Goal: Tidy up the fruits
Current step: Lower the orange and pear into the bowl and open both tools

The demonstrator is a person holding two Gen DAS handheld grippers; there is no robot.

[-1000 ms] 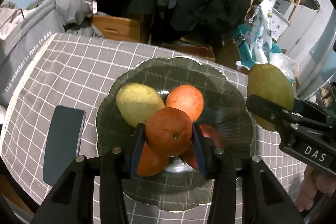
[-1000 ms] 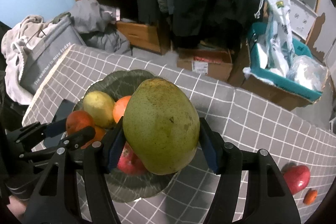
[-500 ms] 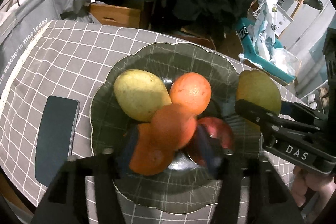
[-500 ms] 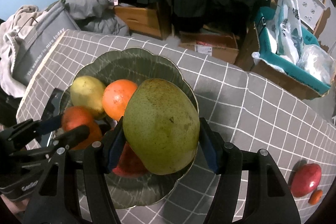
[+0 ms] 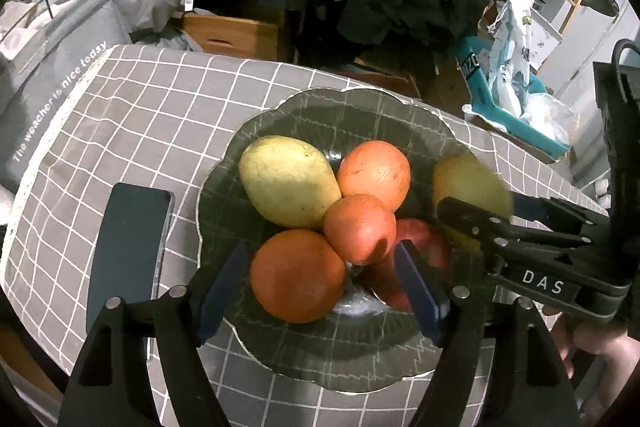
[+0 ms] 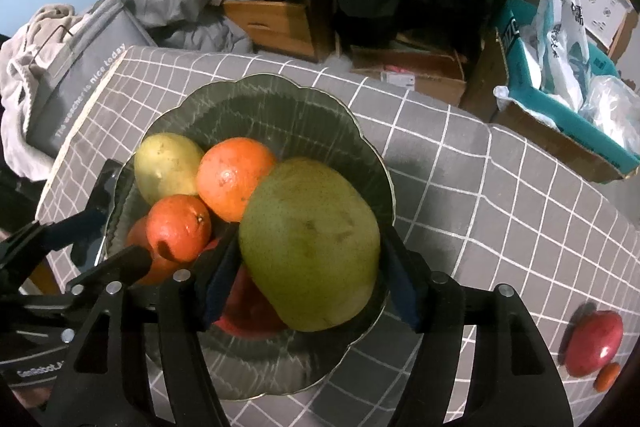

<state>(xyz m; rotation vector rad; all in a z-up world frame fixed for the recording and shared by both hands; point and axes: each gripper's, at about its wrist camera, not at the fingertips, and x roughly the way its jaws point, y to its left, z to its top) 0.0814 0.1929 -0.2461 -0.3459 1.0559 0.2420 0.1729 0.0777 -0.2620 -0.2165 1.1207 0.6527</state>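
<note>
Gathering the fruit into one dark glass bowl (image 5: 332, 107) on the checked worktop (image 5: 160, 99), we are at the letting-go step. Our left hand-held gripper (image 5: 320, 281) has just been opening; its blue pads stand clear of the small orange (image 5: 358, 229), which now rests on the pile against a larger orange (image 5: 298, 275) and a yellow mango (image 5: 288, 181). Our right hand-held gripper (image 6: 310, 273) has just been opening too, its pads spread beside the green mango (image 6: 310, 243), lowered onto the bowl's near side so it settles rather than rolls. A red apple (image 6: 594, 343) and tiny orange fruit (image 6: 606, 375) wait outside.
</note>
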